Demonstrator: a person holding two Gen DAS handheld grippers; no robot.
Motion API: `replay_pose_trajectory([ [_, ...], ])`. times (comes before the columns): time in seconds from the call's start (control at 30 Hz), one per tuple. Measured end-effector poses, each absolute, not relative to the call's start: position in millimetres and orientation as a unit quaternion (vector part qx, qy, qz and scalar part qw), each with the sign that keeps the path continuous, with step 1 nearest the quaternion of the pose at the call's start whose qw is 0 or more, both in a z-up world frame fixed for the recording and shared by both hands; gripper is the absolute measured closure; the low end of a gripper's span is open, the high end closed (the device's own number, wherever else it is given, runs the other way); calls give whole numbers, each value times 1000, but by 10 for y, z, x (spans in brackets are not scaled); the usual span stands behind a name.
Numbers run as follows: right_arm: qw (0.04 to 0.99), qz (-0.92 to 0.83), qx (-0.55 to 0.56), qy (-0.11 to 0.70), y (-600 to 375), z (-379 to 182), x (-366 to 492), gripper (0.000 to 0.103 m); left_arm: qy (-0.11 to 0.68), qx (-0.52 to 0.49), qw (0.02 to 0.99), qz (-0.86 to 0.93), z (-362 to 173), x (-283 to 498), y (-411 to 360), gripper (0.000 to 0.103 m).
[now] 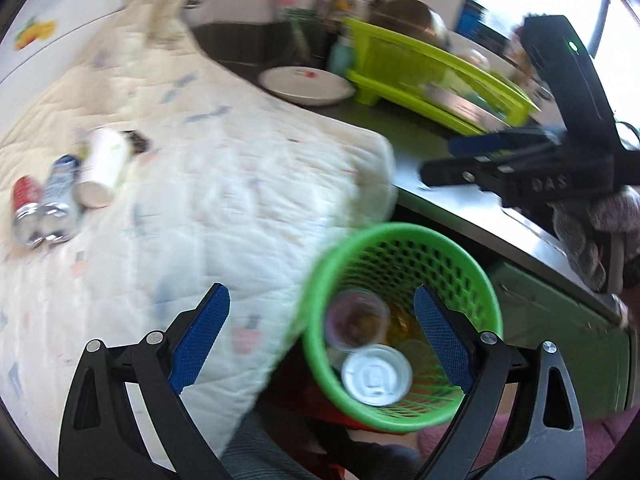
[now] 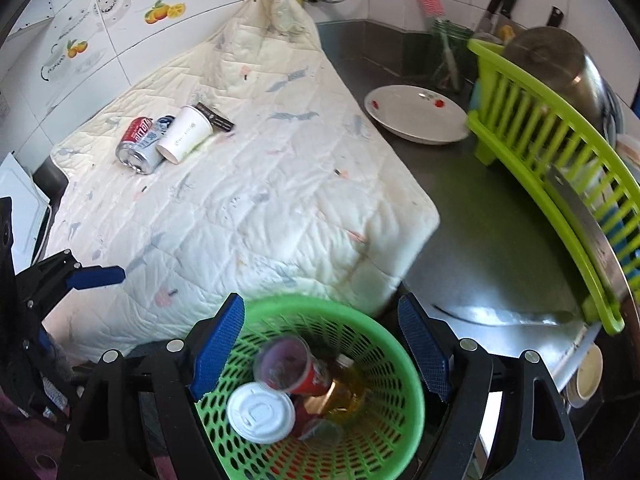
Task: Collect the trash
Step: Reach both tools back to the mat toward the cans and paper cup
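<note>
A green mesh basket (image 2: 280, 305) (image 1: 400, 233) stands below the counter edge. It holds a white-lidded cup (image 2: 260, 412), a clear cup (image 2: 288, 364) and a yellow bottle (image 2: 346, 394). My right gripper (image 2: 320, 348) hangs open over the basket, nothing between its pads. My left gripper (image 1: 320, 340) is open too, above the basket rim and the quilt's corner. On the white quilt (image 2: 260, 208) at the far left lie a red can (image 2: 136, 134), a silver can (image 2: 150, 152), a white paper cup (image 2: 186, 134) and a dark wrapper (image 2: 216, 117).
On the steel counter (image 2: 480, 240) sit a white plate (image 2: 412, 116) and a lime dish rack (image 2: 560, 152) with a pot (image 2: 556, 60) and a cleaver (image 2: 580, 216). A paper cup (image 2: 588, 376) stands at the lower right.
</note>
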State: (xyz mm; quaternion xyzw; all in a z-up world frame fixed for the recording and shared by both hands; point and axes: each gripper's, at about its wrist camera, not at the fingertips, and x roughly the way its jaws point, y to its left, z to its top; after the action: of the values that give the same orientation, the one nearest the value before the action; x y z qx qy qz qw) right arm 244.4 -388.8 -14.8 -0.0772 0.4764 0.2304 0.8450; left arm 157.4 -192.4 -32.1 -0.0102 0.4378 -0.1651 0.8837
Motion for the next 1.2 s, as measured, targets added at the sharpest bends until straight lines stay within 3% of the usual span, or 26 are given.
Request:
replay_pose_trajectory([
  [0.67,799,336,-12,499,-2216,-159,3436,27,408,-103,906,45,-217,1790,-165,11],
  [1.2,742,330,95,576,-1235,-733,4358,31,395,-140,900,118,-170,2032,602,11],
])
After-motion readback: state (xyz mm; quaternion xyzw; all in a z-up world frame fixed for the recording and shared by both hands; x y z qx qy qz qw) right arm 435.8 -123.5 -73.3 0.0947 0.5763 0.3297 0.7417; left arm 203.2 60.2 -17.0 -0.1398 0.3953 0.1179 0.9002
